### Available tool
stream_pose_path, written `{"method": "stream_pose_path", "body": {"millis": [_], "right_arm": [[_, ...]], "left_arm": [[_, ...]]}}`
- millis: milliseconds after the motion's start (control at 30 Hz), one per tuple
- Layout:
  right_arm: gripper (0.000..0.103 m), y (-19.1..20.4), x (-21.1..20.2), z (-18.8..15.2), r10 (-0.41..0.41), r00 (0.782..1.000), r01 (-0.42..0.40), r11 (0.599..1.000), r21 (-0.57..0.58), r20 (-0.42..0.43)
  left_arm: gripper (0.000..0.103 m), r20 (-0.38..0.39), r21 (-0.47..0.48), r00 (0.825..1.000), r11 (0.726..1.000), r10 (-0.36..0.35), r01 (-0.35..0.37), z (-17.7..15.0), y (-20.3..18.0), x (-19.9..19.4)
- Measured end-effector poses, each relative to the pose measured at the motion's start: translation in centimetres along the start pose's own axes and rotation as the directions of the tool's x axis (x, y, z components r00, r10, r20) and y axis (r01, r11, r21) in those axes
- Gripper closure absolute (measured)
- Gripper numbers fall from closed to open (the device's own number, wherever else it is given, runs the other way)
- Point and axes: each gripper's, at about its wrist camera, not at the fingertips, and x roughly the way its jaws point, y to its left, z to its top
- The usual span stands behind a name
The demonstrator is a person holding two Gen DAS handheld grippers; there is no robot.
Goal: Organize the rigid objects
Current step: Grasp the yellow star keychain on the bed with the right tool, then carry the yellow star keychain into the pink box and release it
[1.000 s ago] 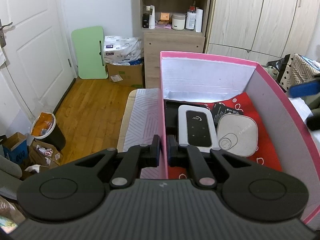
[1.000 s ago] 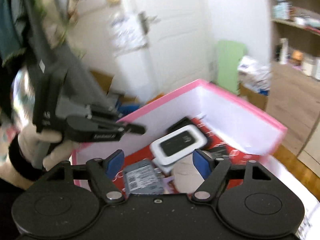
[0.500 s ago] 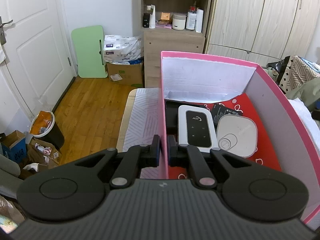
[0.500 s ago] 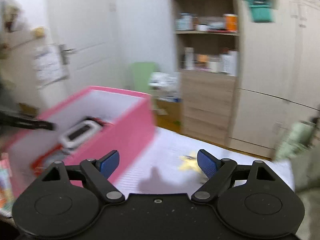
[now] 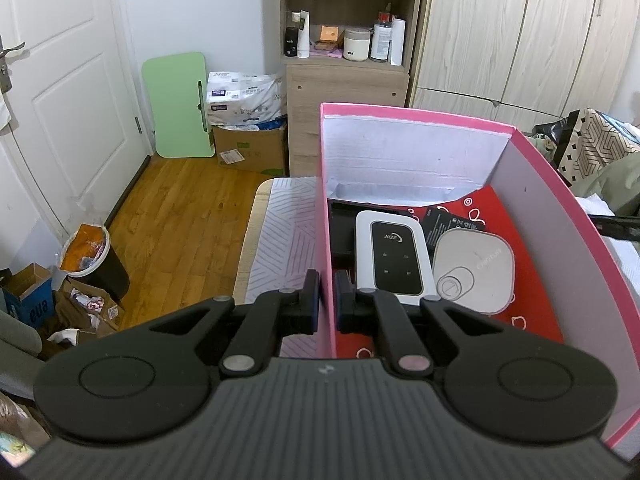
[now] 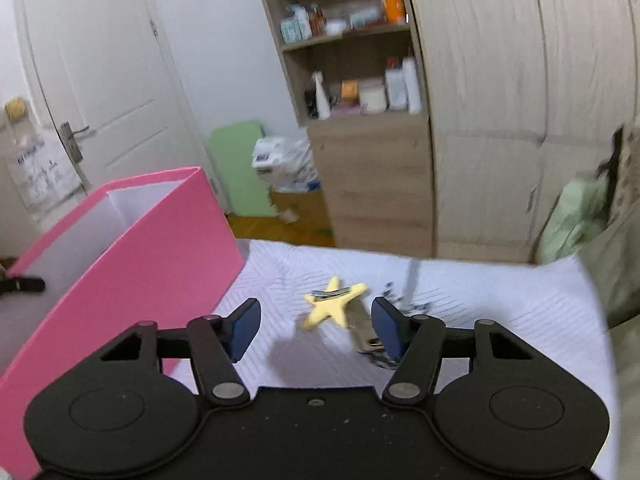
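The pink box (image 5: 408, 116) has not moved in the left view over the last second, and the left tongs (image 5: 327, 304) still clamp its near wall, one finger outside and one inside, steadying it. Inside lie a white device with a dark screen (image 5: 394, 258), a grey rounded pad (image 5: 474, 270) just beside it, and dark flat items behind them.

The change is on the right. A second ago the right tongs (image 6: 316, 330) were over the box interior; they have swung out and now hover above the white-covered tabletop (image 6: 520, 312), spread wide and holding nothing. Just ahead of them lies a yellow star-shaped clip (image 6: 334, 307), with a blurred metal object (image 6: 370, 340) near the right finger; what that is cannot be told. This suggests 1 drop-off is done and the star is likely the next pick.
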Motion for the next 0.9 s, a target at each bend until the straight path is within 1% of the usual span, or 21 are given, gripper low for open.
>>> {"method": "stream_pose_path", "body": {"millis": [133,200,233,267,300,333,433,600,700,833,900], "right_arm": [[0.04,-0.7,3.1,0.5,-0.038,0.998,0.04,0.999,0.034,-0.045],[0.046,-0.6,4.1,0.4,-0.054,0.998,0.056,0.998,0.028,-0.041],[0.053,-0.4,4.3,0.3,-0.062,0.997,0.063,0.998,0.017,-0.036],[0.058,-0.2,4.4,0.3,-0.071,0.997,0.071,0.997,-0.004,-0.03],[0.058,0.2,4.3,0.2,-0.071,0.997,0.07,0.997,-0.034,-0.023],[0.058,0.7,4.1,0.0,-0.069,0.997,0.068,0.996,-0.06,-0.014],[0.059,1.1,3.1,-0.2,-0.055,0.998,0.056,0.996,-0.073,0.023],[0.059,2.1,0.5,-0.5,-0.053,0.995,0.061,0.993,-0.101,0.079],[0.059,2.6,-0.7,-0.3,-0.038,0.994,0.049,0.993,-0.107,0.1],[0.059,4.6,-2.9,0.3,-0.002,0.99,0.023,0.989,-0.147,0.141],[0.059,6.1,-4.2,0.9,0.037,0.984,-0.006,0.984,-0.179,0.172]], "left_arm": [[0.096,0.003,-0.009,1.0,1.0,-0.005,0.005,0.0,0.1,0.0],[0.096,0.002,-0.008,1.0,1.0,-0.003,0.003,0.0,0.1,0.0],[0.096,0.002,-0.004,1.0,1.0,-0.001,0.001,0.0,0.1,0.0],[0.096,0.003,0.0,1.0,1.0,0.002,-0.002,0.0,0.1,0.0],[0.096,0.003,0.002,1.0,1.0,0.003,-0.003,-0.1,0.1,0.0],[0.096,0.004,0.002,1.0,1.0,0.003,-0.003,-0.1,0.1,-0.1],[0.096,0.003,0.002,1.0,1.0,0.001,-0.001,-0.1,0.0,-0.1],[0.096,0.005,0.013,1.0,1.0,0.005,-0.005,-0.1,-0.2,-0.1],[0.096,0.005,0.006,1.0,1.0,0.002,-0.002,0.0,-0.2,-0.2],[0.096,0.003,-0.005,1.0,1.0,0.003,-0.003,0.0,-0.2,-0.2],[0.096,0.001,-0.016,1.0,1.0,0.011,-0.011,0.0,-0.1,-0.2]]}}
